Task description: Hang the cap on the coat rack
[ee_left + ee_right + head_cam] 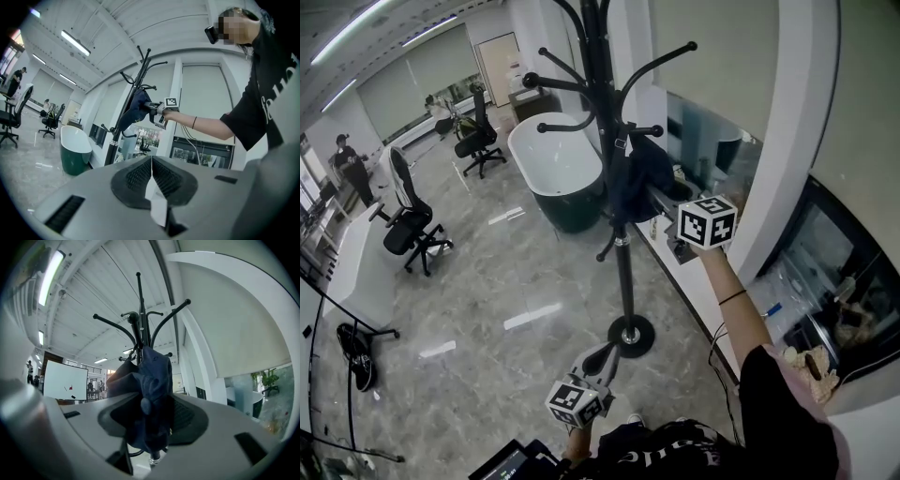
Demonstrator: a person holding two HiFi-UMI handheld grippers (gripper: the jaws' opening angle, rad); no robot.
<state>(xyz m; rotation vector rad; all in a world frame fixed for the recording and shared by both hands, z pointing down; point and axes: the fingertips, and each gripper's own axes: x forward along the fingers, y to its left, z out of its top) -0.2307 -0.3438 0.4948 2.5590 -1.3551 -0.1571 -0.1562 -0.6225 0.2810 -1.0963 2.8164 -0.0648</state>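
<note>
**Cap resting on the rack, right gripper letting go**

The dark blue cap (639, 183) is hanging against the pole of the black coat rack (624, 272), just under one of its lower pegs. In the left gripper view it is drooping from that peg as a slack bundle, so its weight seems to be sitting on the rack rather than on the tool.

The right gripper (664, 195) is reaching in at cap height. Its jaws are standing partly apart with the cap's fabric hanging between them. In the right gripper view the ribbed pad on the right is showing clear of the cloth, so the pads are not squeezing it. Whether the other pad is brushing the fabric I cannot tell.

The left gripper (607, 354) is idling low, near the rack's round base and well away from the cap. Its jaws are meeting along a thin seam and gripping nothing I can name.

Around the rack, a white-and-green bathtub (555, 164) is standing on the polished floor just behind it, and office chairs (408, 225) are sitting further off.

Judging from this, the hanging itself is looking essentially done. What remains is drawing the right gripper back without snagging the cloth, then checking that the cap is staying on its peg.
</note>
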